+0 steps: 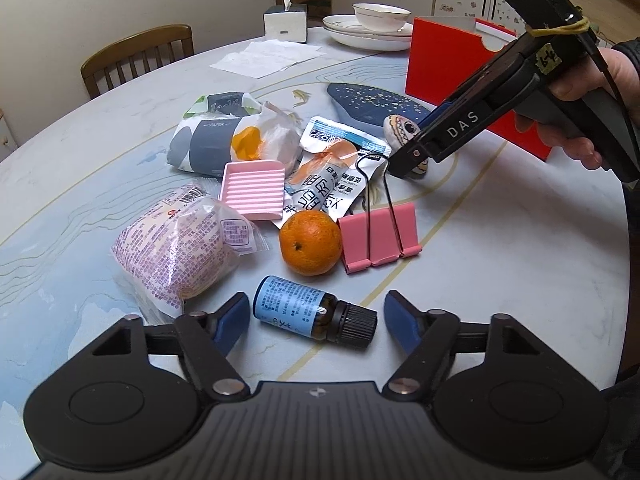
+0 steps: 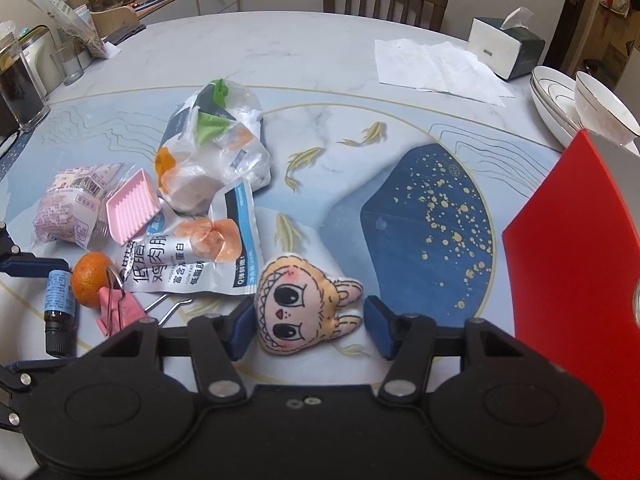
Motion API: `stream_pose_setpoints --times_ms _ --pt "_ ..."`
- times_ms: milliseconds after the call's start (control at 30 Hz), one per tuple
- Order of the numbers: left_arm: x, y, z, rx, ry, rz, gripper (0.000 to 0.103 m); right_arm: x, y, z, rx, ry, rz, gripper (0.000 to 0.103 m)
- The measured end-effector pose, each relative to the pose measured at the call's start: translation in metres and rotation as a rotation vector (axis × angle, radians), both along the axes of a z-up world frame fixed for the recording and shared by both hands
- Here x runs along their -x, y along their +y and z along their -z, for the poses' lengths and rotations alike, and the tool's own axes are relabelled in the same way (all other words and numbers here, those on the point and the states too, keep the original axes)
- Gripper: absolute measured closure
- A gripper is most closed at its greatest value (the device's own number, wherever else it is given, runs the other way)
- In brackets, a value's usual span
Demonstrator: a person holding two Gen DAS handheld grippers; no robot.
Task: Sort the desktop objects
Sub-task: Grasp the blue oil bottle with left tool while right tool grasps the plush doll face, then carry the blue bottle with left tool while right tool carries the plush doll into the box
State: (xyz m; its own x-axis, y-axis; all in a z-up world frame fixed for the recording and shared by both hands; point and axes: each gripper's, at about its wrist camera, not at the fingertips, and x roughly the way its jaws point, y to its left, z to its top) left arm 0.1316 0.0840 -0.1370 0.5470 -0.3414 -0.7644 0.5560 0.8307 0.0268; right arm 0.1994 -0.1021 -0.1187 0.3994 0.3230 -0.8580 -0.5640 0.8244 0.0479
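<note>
A small brown bottle (image 1: pixel 312 312) with a blue label and black cap lies on its side between the fingers of my left gripper (image 1: pixel 316 316). The pads sit close to its two ends without clearly pressing. In the right wrist view a flat plush face toy (image 2: pixel 304 308) lies between the fingers of my right gripper (image 2: pixel 308 320); the left pad is at its edge, and a small gap shows on the right. Beyond lie an orange (image 1: pixel 310 242), a pink binder clip (image 1: pixel 380 236), a pink ridged tray (image 1: pixel 254 188) and snack packets (image 1: pixel 324 172).
A red box (image 2: pixel 572 264) stands at the right of the table. Stacked white bowls and plates (image 1: pixel 372 24), a tissue box (image 1: pixel 284 20) and loose paper (image 1: pixel 268 58) sit at the far side. Chairs stand behind the table; jars (image 2: pixel 20 88) are at its left edge.
</note>
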Motion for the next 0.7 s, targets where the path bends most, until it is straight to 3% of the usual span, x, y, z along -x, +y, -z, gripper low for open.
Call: stream_pose_setpoints --times_ms 100,700 --pt "0.002 -0.002 -0.001 0.002 -0.004 -0.001 0.040 0.002 0.000 0.000 0.001 -0.002 0.000 0.048" --pt "0.014 -0.012 -0.007 0.001 0.011 -0.082 0.041 0.023 -0.026 -0.013 -0.026 -0.018 0.027 0.052"
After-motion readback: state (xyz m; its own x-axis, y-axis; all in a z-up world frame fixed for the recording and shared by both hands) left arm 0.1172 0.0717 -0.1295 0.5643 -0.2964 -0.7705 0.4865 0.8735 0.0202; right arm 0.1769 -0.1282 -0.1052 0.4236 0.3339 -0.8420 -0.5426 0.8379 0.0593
